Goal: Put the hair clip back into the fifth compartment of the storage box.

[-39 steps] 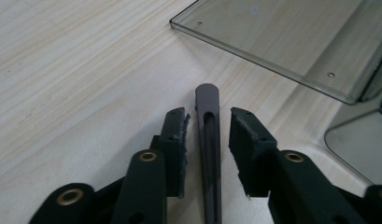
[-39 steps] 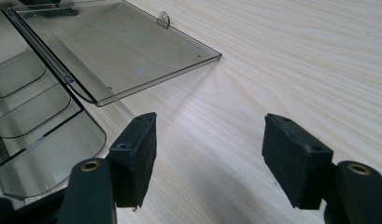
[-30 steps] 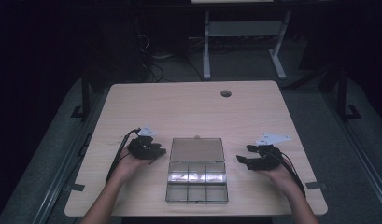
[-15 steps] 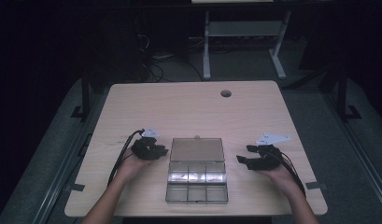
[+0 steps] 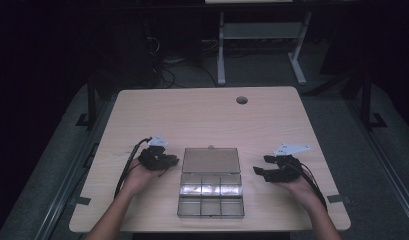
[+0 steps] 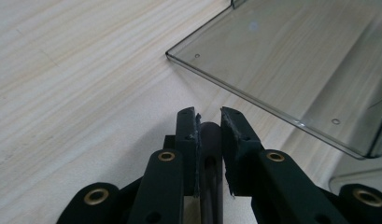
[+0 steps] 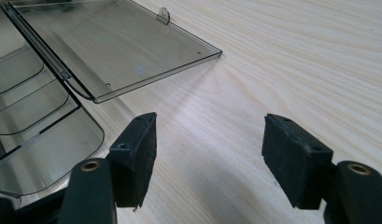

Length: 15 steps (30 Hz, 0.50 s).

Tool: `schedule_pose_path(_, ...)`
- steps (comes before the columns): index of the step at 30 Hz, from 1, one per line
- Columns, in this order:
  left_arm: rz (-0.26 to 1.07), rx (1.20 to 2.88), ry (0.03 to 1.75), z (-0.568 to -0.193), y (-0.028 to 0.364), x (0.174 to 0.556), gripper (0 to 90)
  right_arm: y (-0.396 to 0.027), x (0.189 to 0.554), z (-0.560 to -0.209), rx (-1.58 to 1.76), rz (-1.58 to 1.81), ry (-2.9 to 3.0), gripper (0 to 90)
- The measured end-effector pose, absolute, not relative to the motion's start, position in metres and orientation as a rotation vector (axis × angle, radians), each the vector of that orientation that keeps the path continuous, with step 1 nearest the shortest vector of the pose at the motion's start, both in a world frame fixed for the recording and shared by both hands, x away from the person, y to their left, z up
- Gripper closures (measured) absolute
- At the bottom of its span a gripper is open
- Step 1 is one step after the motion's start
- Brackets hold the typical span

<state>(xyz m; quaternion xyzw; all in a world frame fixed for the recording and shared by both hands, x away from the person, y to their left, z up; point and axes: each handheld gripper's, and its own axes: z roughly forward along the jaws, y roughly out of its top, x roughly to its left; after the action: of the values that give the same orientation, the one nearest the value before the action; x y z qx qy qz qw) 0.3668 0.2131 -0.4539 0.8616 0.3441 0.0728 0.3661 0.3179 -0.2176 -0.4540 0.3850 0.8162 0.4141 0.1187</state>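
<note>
Since the earlier frame, only the left claw (image 5: 168, 161) has changed: its jaws have just been closing and now stand nearly together, with a narrow gap and nothing between the pads (image 6: 187, 140); the dark bar seen between them appears to be part of the gripper itself. Both hands rest in place near the table's (image 5: 202, 115) front edge.

Nearest that front edge lies the clear compartment box (image 5: 210, 195), tray open, its six compartments apparently empty. The box sits centred between the two claws, probably so that either can reach it.

Beyond the tray, the hinged lid (image 5: 210, 160) lies folded flat back on the table, leaving the compartments open from above.

The left claw points at the lid's left side, just beside it, not touching. The right claw (image 5: 262, 171) holds its jaws wide apart, empty, beside the box's right side.

Near the far edge is a cable hole (image 5: 241, 100).
</note>
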Motion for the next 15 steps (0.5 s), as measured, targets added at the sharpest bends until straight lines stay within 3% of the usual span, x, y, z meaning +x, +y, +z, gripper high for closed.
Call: schedule_pose_path(15,0.129,2.156,0.851,-0.427,0.226,0.352,77.5,-0.217,0.318,-0.455,1.119,1.214,2.391,35.1)
